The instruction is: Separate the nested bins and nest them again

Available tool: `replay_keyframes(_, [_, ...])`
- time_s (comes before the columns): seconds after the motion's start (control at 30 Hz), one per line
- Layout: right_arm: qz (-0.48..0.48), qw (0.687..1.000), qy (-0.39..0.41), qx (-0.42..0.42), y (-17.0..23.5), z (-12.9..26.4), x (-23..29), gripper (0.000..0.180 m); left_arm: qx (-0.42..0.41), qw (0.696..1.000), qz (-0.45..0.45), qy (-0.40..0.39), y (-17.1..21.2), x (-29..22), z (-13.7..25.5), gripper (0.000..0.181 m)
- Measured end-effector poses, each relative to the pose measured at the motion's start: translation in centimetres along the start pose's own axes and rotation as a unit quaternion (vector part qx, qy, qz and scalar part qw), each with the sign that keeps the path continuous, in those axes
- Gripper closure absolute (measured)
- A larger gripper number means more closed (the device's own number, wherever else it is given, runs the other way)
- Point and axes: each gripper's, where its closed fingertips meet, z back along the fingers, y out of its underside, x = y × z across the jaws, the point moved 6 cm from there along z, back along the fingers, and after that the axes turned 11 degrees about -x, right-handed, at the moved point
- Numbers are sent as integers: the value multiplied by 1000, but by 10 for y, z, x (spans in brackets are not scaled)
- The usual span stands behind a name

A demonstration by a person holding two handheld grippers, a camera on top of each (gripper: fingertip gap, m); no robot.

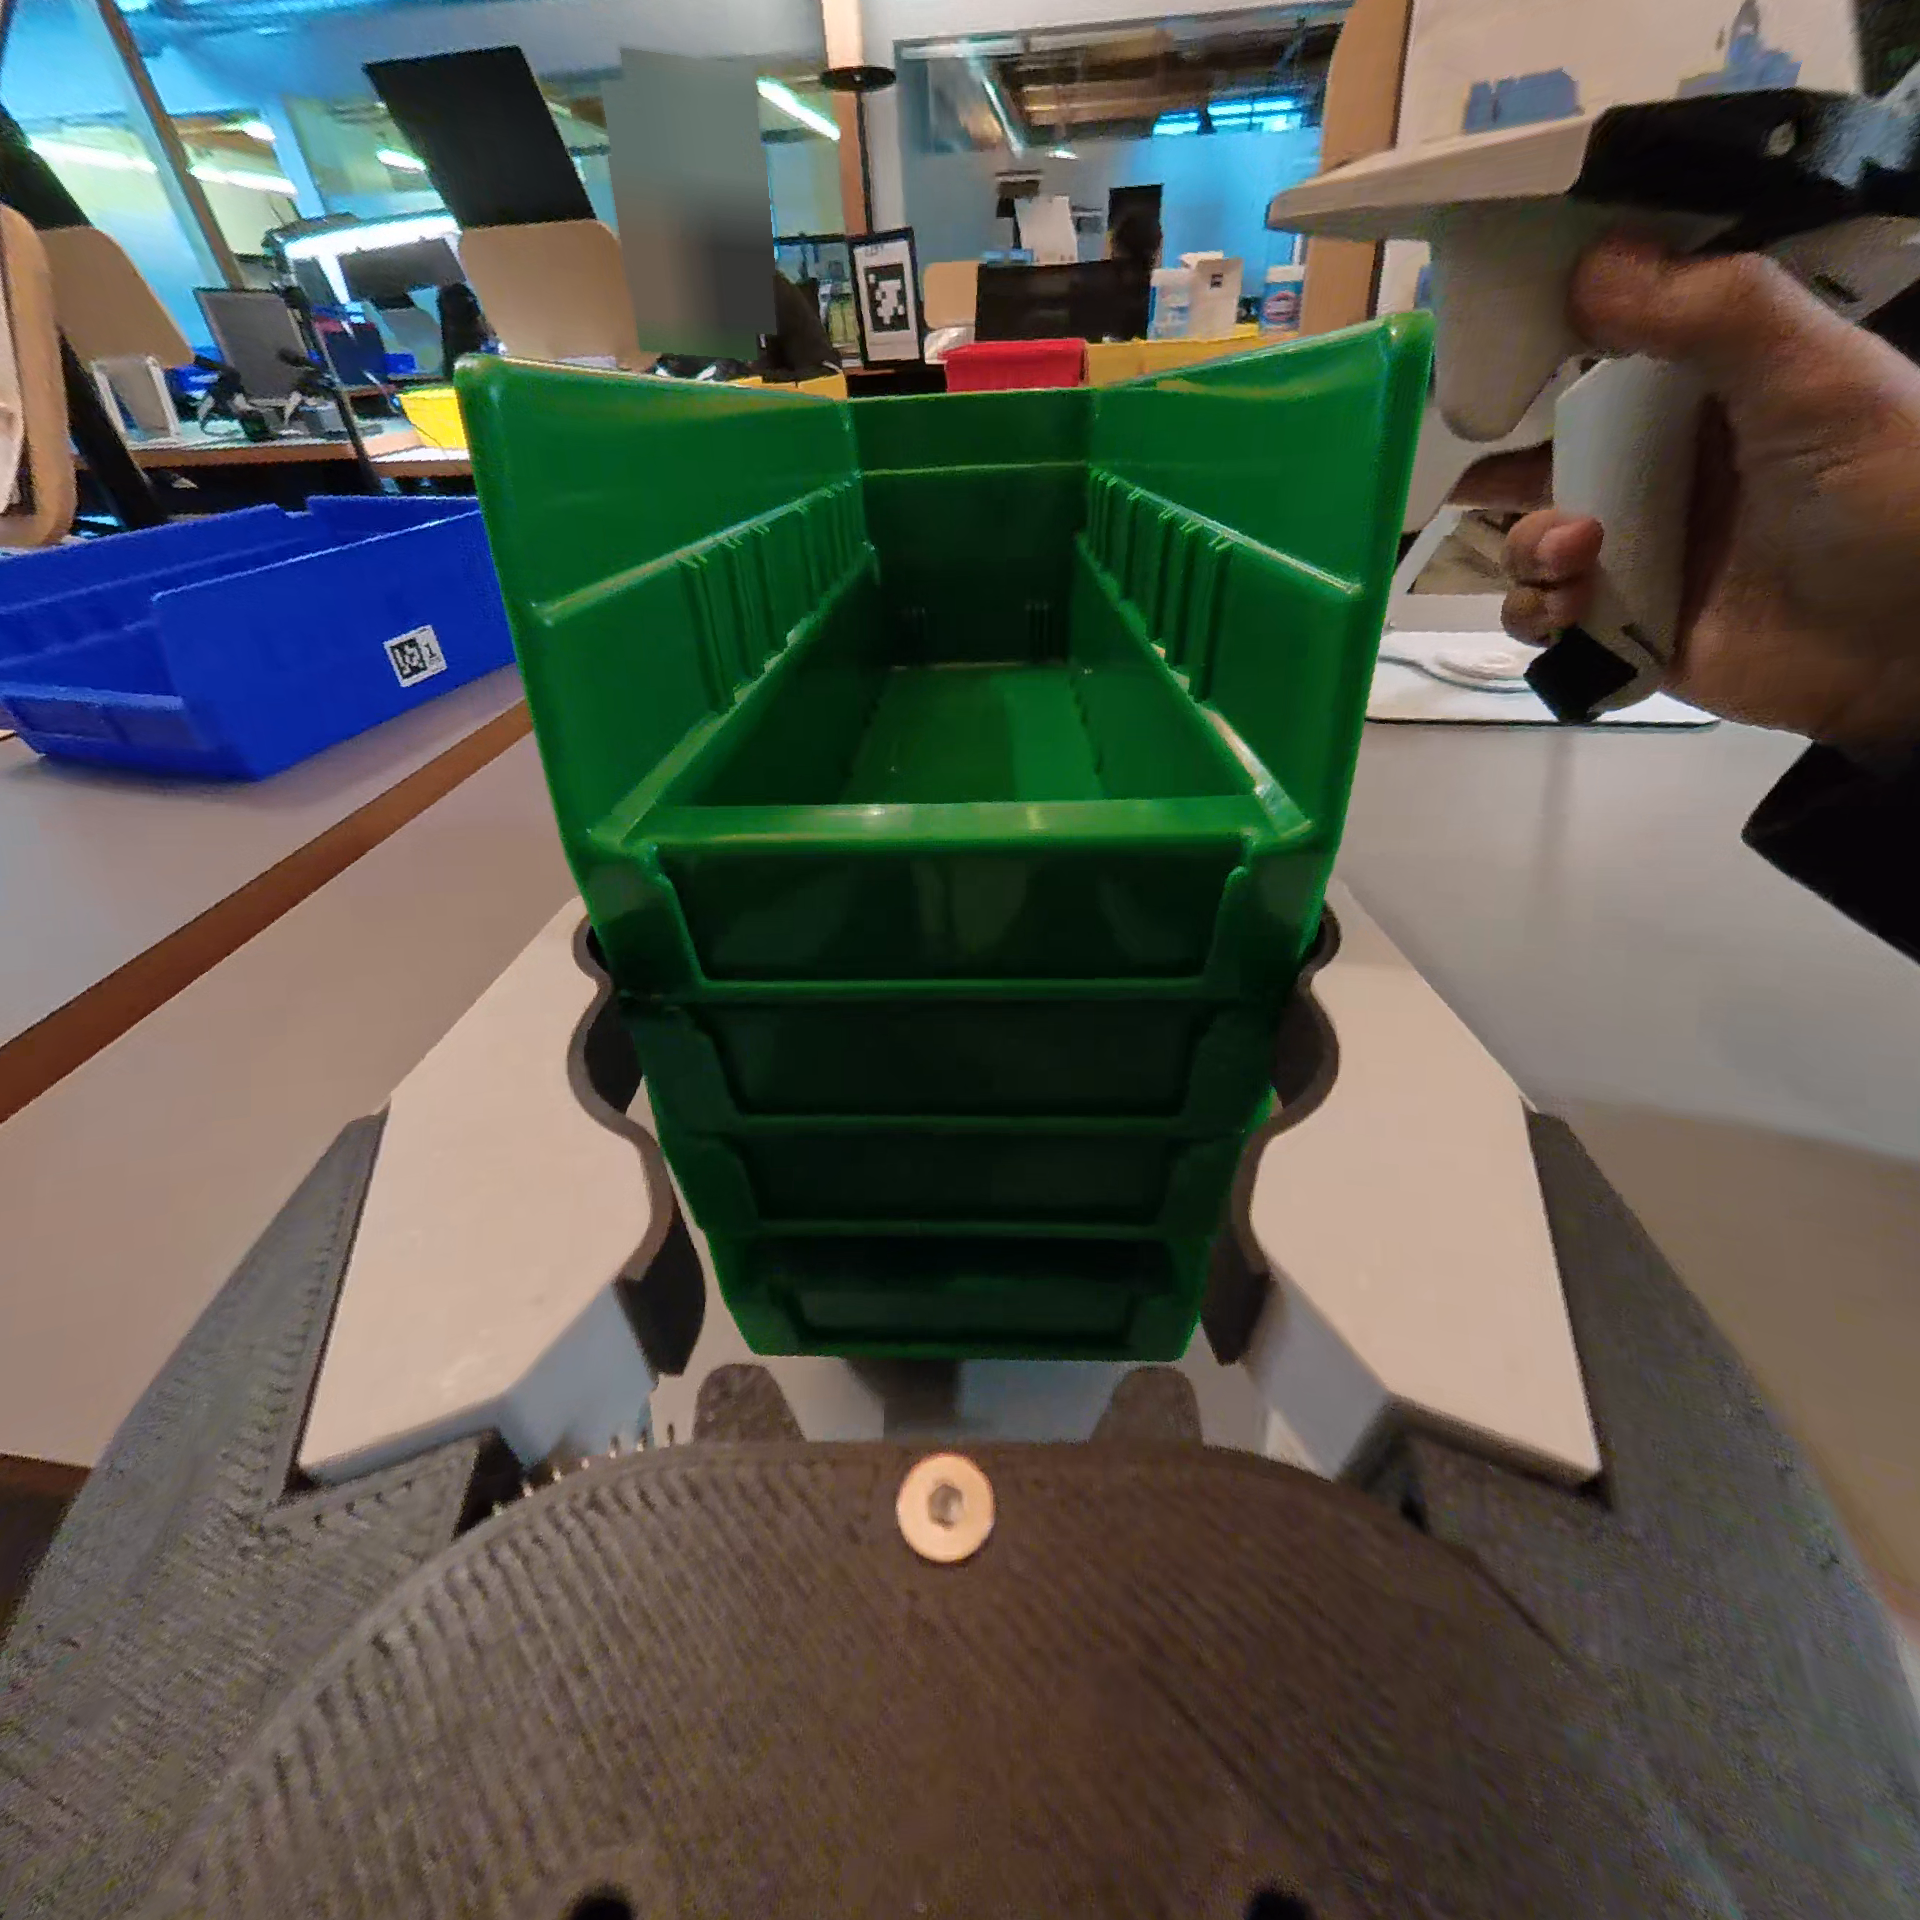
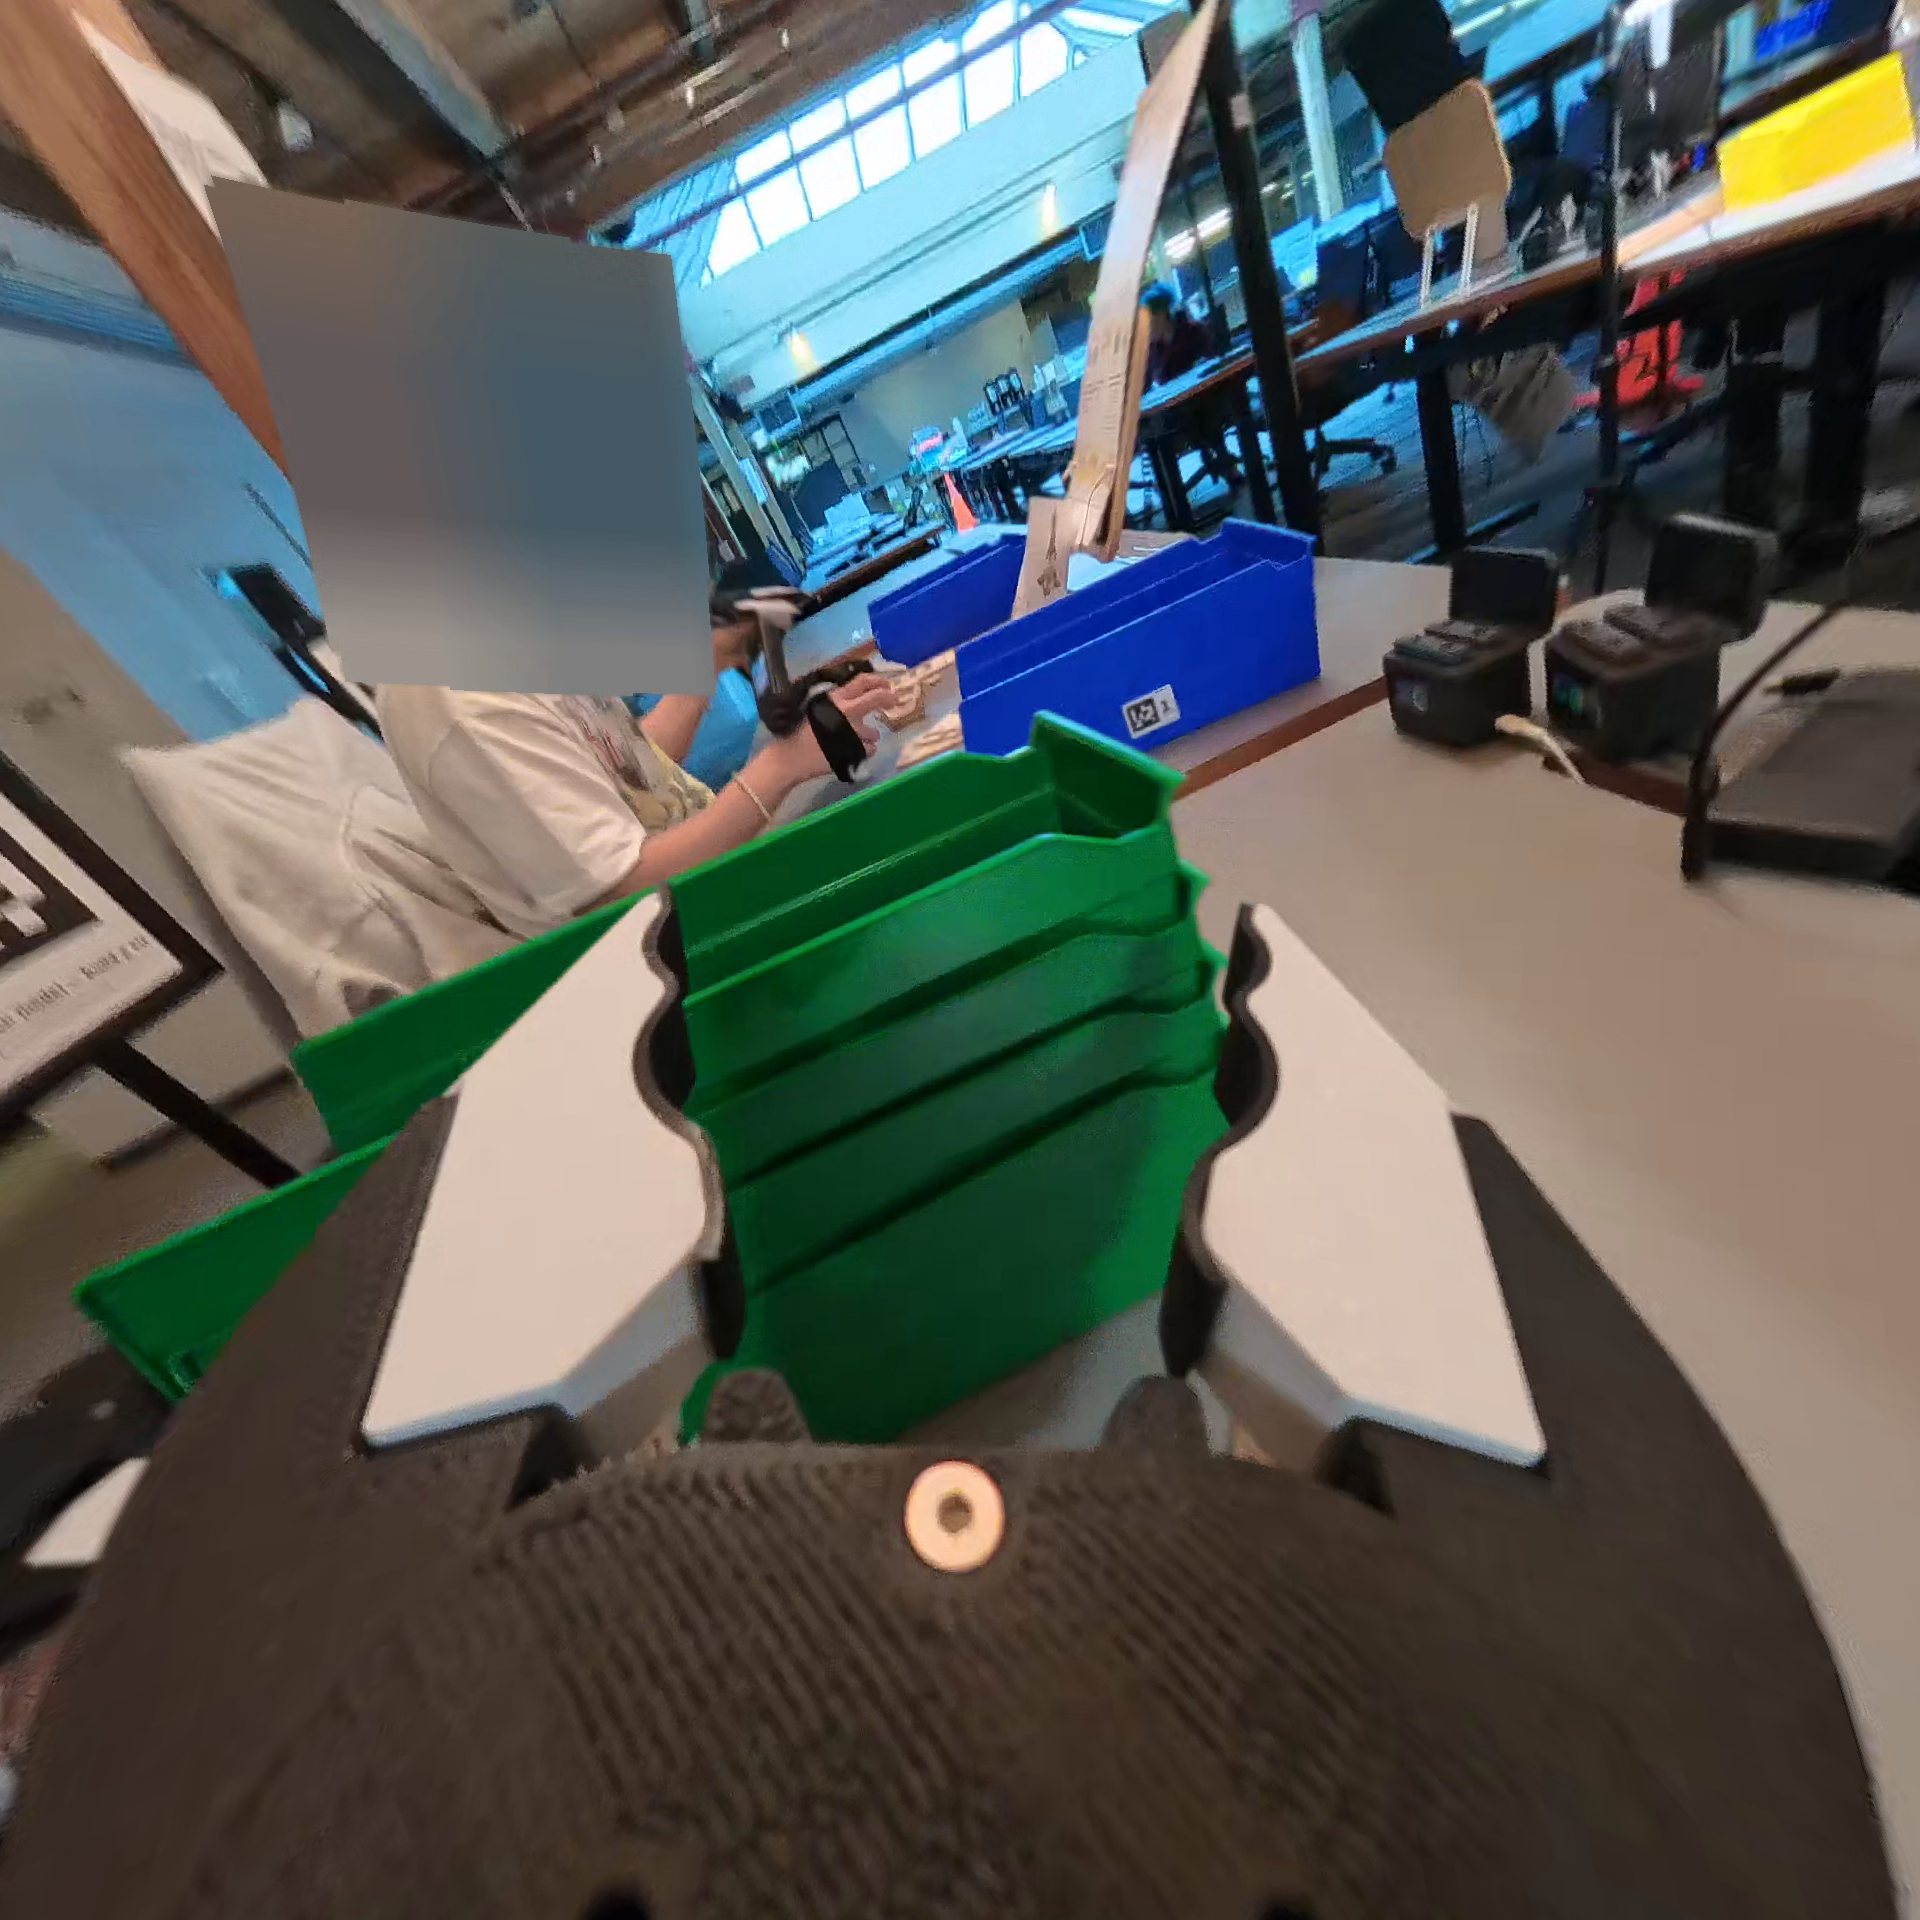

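Note:
A stack of several nested green bins (image 1: 951, 727) stands lengthwise on the grey table (image 1: 1558, 935). My left gripper (image 1: 951, 1039) is shut on the stack's near end, with one finger pressed on each side. My right gripper (image 1: 1475, 177), held in a hand (image 1: 1766, 499), hovers above the stack's right rim. In the right wrist view the stack (image 2: 935, 1091) shows side-on between and below the right gripper's (image 2: 951, 935) spread fingers. The left finger (image 2: 551, 1143) covers part of the stack. I see no contact between the right gripper and the bins.
Blue bins (image 1: 239, 644) sit on the table to the left, also in the right wrist view (image 2: 1132, 644). A seated person in white (image 2: 499, 810) works beyond the stack. Black chargers (image 2: 1558, 655) and cables lie on the table at the right. Red and yellow bins (image 1: 1013, 364) stand far behind.

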Motion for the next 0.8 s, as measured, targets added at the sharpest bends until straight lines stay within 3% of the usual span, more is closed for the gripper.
replay_keyframes(0.13, [-106, 994, 18, 8, 11, 1, -31, 84, -4, 1000, 6, 3, -1, 0, 0, 55])
replay_keyframes(0.33, [-271, 961, -45, 41, 45, -17, -30, 109, -9, 1000, 3, 7, -1, 1, -1, 56])
replay_keyframes(0.47, [-259, 963, -31, 60, 54, -23, -28, 140, -10, 1000, 3, 10, 0, 2, -2, 55])
replay_keyframes(0.8, [-292, 955, -26, 45, 55, -24, -32, 145, -13, 1000, 3, 12, 0, 2, -3, 56])
